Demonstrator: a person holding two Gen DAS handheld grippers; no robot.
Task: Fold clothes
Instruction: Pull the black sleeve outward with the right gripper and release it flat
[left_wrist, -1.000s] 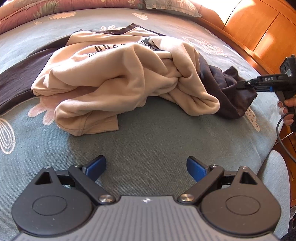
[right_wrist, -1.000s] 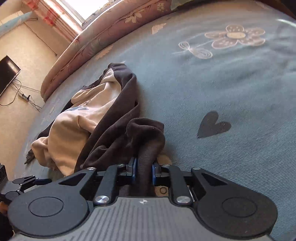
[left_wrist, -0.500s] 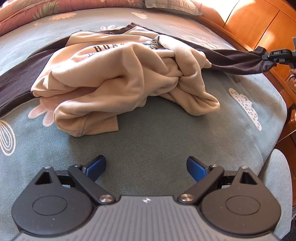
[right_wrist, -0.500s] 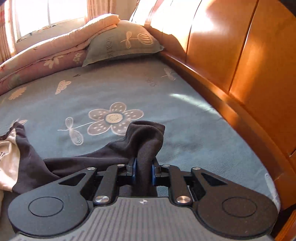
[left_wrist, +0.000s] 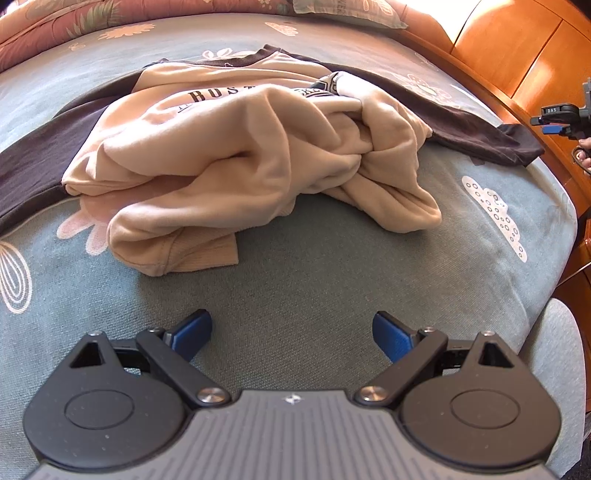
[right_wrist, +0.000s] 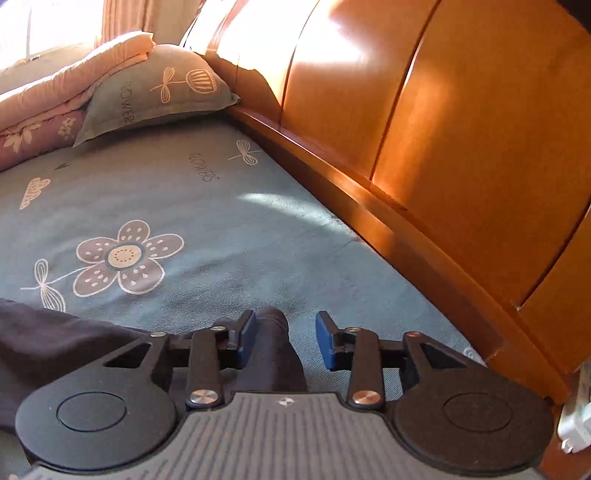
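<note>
A cream sweatshirt (left_wrist: 236, 155) with dark brown sleeves lies bunched on the blue-grey bedspread (left_wrist: 314, 280). Its right dark sleeve (left_wrist: 476, 134) is stretched out flat toward the bed's right edge. My left gripper (left_wrist: 291, 328) hovers open over bare bedspread in front of the sweatshirt's hem. My right gripper (right_wrist: 284, 338) is open; the dark sleeve cuff (right_wrist: 275, 343) lies loose between its fingers, against the left one. In the left wrist view the right gripper (left_wrist: 554, 123) appears small at the far right, just past the cuff.
A wooden headboard (right_wrist: 443, 147) and bed rail run along the right side. A grey-green pillow (right_wrist: 155, 96) and a pink quilt (right_wrist: 55, 110) lie at the far end. A person's grey-clad knee (left_wrist: 565, 369) shows at the bed's near right edge.
My right gripper pulled the dark sleeve out to the right, then opened and let the cuff drop onto the bed. The left gripper has stayed put.
</note>
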